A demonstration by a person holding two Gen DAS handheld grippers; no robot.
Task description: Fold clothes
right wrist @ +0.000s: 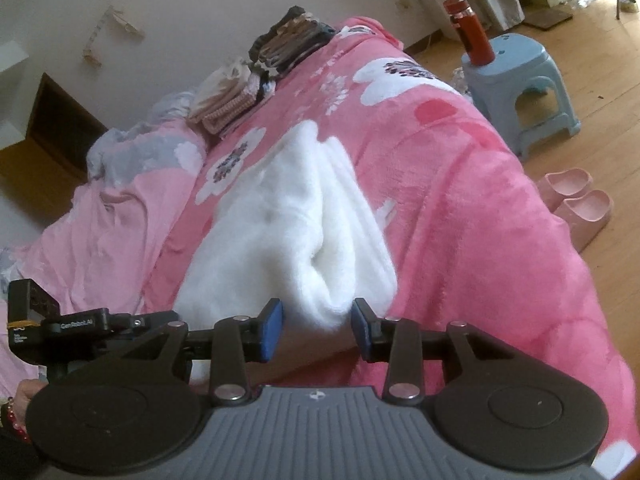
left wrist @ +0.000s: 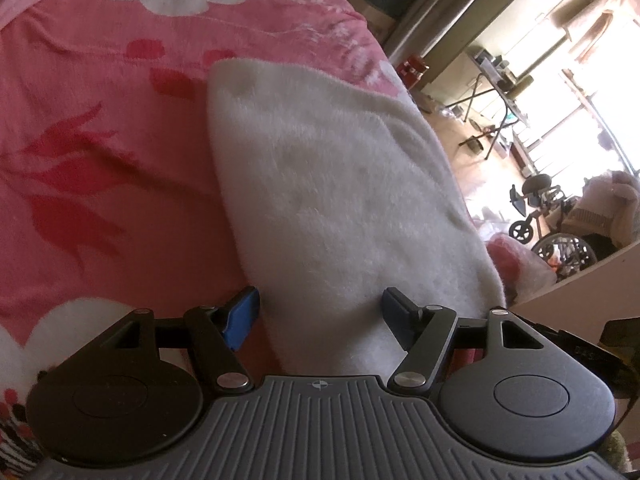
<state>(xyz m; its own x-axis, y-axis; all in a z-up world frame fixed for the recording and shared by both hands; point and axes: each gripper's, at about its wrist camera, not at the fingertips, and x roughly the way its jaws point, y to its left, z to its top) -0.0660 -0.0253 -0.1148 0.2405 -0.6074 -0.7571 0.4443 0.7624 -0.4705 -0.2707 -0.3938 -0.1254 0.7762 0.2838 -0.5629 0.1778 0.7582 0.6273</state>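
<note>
Fleece, a white garment (left wrist: 328,200) lying on the pink bed (left wrist: 100,160), sits between the parted fingers of both left gripper (left wrist: 318,316) and right gripper (right wrist: 318,326), apparently positioned for gripping its near edge.

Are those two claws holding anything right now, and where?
Nothing: both the left gripper and right gripper are open, straddling the near edge of the white fleece garment.

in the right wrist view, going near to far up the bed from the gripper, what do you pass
right gripper → fluffy white garment on the pink floral blanket → folded beige striped clothes → dark patterned folded pile
</note>
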